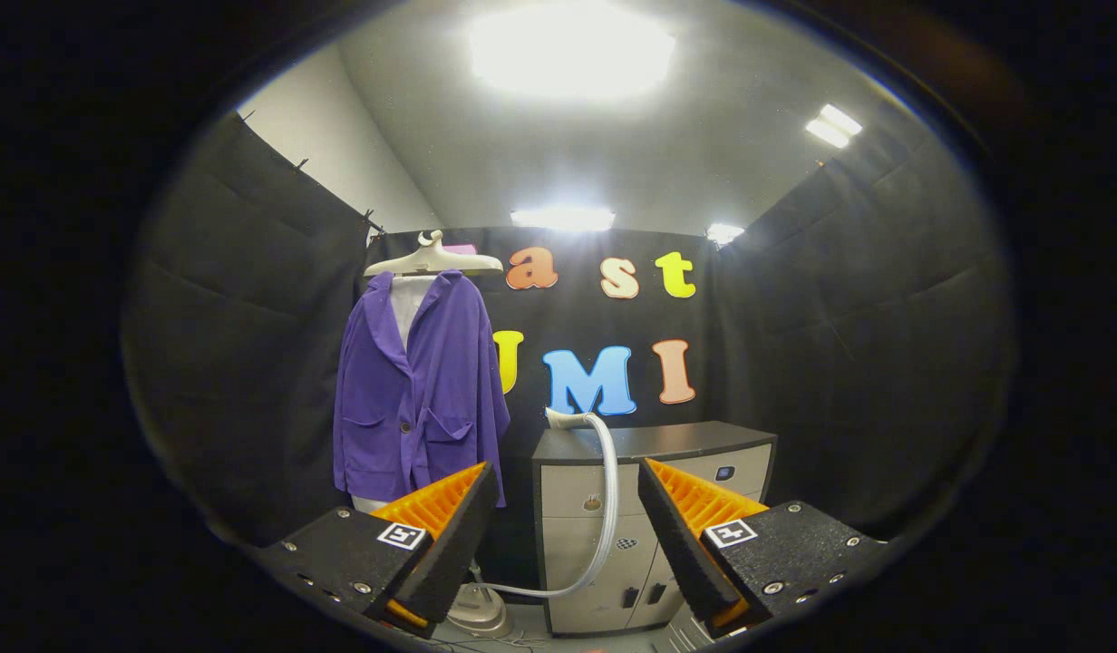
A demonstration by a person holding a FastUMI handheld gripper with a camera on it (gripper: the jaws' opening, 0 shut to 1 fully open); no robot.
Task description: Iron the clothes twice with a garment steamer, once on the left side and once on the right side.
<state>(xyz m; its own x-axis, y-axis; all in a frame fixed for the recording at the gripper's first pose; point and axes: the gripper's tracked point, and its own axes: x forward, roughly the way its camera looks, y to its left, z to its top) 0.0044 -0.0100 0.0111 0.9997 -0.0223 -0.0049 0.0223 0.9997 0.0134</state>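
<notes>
We saw the tongs (563, 494) standing wide open, the two fingers well apart with nothing held between them and nothing touched. Each finger was a wedge with a ribbed inner face, bolted to a blocky mount carrying a small square marker.

Starting at the left, a wall of dark cloth (241, 345) hung in soft folds, clipped along its top edge. Next to it, beyond the left finger, the purple jacket (418, 390) hung on a pale hanger (433, 261). The jacket looked soft and slightly limp, with a notched collar, a button at the front and two patch pockets low down; a white form showed at its neck opening. Its hem reached down just behind the tip of the left finger.

Near the floor, just beside the left finger, sat the rounded pale base of the garment steamer (479, 612). From it a ribbed white hose (607, 508) curved across the gap between the fingers and rose up the front of a cabinet (667, 440), ending at the steamer head (566, 418), which rested on the cabinet's dark flat top. The cabinet was boxy, with light drawer fronts and small dark handles, standing beyond the fingers and partly behind the right one.
</notes>
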